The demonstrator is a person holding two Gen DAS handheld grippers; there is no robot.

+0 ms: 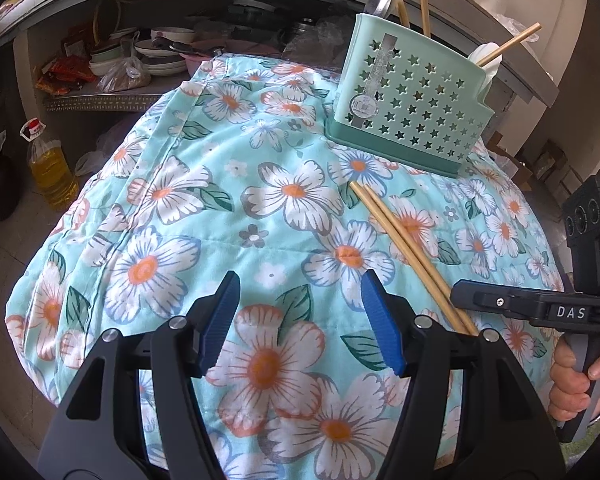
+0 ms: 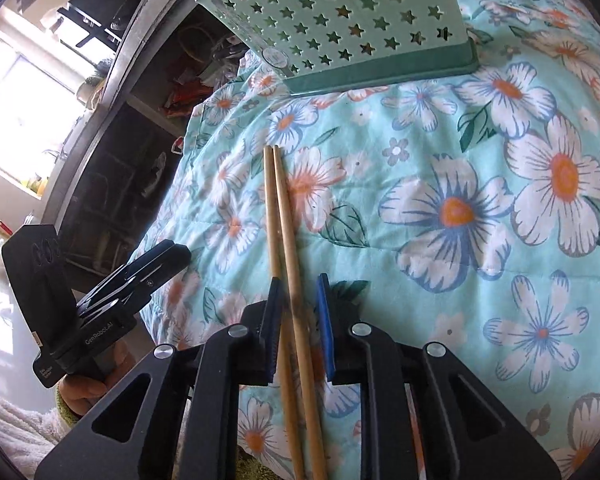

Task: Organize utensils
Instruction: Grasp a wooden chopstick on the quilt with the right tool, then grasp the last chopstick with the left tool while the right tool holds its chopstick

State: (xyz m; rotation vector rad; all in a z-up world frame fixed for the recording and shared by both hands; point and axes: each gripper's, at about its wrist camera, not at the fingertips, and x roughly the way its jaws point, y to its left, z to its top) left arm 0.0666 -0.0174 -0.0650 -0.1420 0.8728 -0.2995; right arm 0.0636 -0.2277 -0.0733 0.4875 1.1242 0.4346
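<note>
Right gripper (image 2: 298, 332) straddling two wooden chopsticks (image 2: 284, 248)

Its fingers stand narrow with both sticks between (contact unclear), on the floral cloth (image 2: 440, 152); left gripper (image 1: 300, 324) gapes wide, empty; the mint star-punched plastic holder (image 1: 410, 108) lies beyond both fingertips.

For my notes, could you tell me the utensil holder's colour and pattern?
The utensil holder is mint green with star-shaped cutouts, clearest in the left wrist view.

a floral quilt (image 1: 188, 216) carries a green utensil holder (image 1: 412, 108) and two chopsticks (image 1: 404, 248) beside it.

open cloth (image 1: 188, 208) left of the holder (image 1: 410, 108); chopsticks (image 2: 288, 248) seemingly block the right.
</note>
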